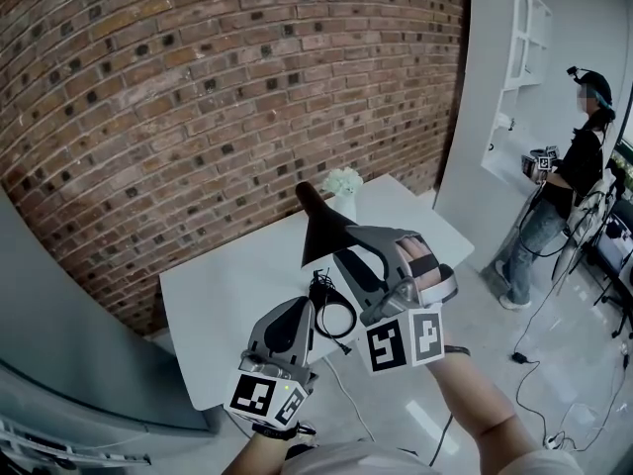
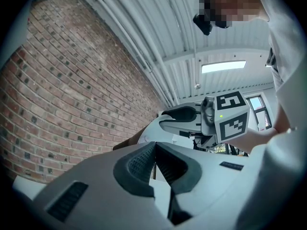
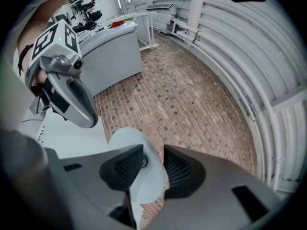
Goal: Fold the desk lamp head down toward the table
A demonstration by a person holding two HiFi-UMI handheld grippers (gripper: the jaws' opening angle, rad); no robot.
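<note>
slanting lamp head [image 1: 322,228], mouth toward right tool [image 3: 152,161]

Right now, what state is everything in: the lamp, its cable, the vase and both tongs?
Lamp head: tilted, raised above the table, not folded down yet.
Cable: loosely coiled on the table; cannot tell whether it is plugged in.
Vase of flowers: upright at the table's far edge.
Left tongs: shut, nothing between them.
Right tongs: open, with the lamp head's rim between them.
</note>
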